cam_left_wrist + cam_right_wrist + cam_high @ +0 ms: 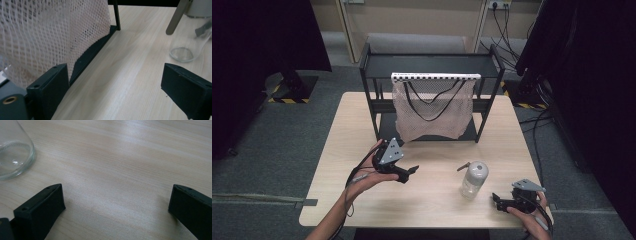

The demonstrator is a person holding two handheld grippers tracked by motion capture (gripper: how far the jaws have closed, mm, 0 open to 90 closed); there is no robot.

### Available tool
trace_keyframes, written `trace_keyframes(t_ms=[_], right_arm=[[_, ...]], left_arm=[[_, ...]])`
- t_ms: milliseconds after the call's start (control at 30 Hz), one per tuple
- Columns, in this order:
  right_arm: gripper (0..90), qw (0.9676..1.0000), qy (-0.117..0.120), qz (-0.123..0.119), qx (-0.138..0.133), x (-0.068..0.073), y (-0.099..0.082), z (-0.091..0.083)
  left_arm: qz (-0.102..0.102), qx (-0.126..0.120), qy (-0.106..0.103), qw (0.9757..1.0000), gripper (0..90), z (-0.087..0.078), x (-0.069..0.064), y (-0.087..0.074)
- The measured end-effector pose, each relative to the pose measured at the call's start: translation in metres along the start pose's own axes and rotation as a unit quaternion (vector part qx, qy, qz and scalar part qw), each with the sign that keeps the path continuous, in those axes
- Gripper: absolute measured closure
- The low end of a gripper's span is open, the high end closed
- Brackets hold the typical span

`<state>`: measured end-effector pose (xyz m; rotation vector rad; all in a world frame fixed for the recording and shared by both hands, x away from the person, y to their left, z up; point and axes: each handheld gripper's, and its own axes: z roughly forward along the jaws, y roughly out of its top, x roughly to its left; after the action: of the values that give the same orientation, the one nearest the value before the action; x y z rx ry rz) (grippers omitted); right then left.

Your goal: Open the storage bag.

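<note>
Bottle (474,180): clear glass, rounded body, pale cap, standing upright on the bench (432,195) at its right front, well in front of the rack (377,100). A thin grey tab projects from the bottle's neck toward the left. In the left gripper view the bottle (186,47) appears at upper right, its round glass base resting on the wood, with the grey tab slanting down beside it. In the right gripper view the bottle's base (13,157) sits at upper left, transparent, with the wood grain visible through it.

Left gripper (408,172): held above the bench at left centre, pointing right toward the bottle and well apart from it. Its jaws are spread wide, with bare wood between them; they hold and touch nothing. In its own view the left jaw lies near the rack's black base bar (92,53) and the hanging mesh bag (50,35).

Right gripper (498,199): held low at the bench's right front corner, just right of the bottle, pointing left. Its jaws are likewise spread wide over bare wood and grip nothing; the bottle lies beyond the left jaw tip, outside the gap, not touching it.

Mesh bag (432,107): pale netting with dark handles, hung from a white bar across the rack's front.
</note>
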<state>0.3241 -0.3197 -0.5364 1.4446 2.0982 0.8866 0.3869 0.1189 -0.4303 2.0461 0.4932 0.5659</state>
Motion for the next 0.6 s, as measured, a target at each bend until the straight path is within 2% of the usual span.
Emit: trace_keyframes(t_ms=[367, 600], right_arm=[[0.3, 1.0000, 0.000, 0.000, 0.000, 0.000, 0.000, 0.000], [0.4, 1.0000, 0.000, 0.000, 0.000, 0.000, 0.000, 0.000]], left_arm=[[0.025, -0.016, 0.000, 0.9996, 10.5, 0.011, 0.002, 0.033], [0.039, -0.023, 0.001, 0.9990, 15.5, 0.015, 0.004, 0.047]])
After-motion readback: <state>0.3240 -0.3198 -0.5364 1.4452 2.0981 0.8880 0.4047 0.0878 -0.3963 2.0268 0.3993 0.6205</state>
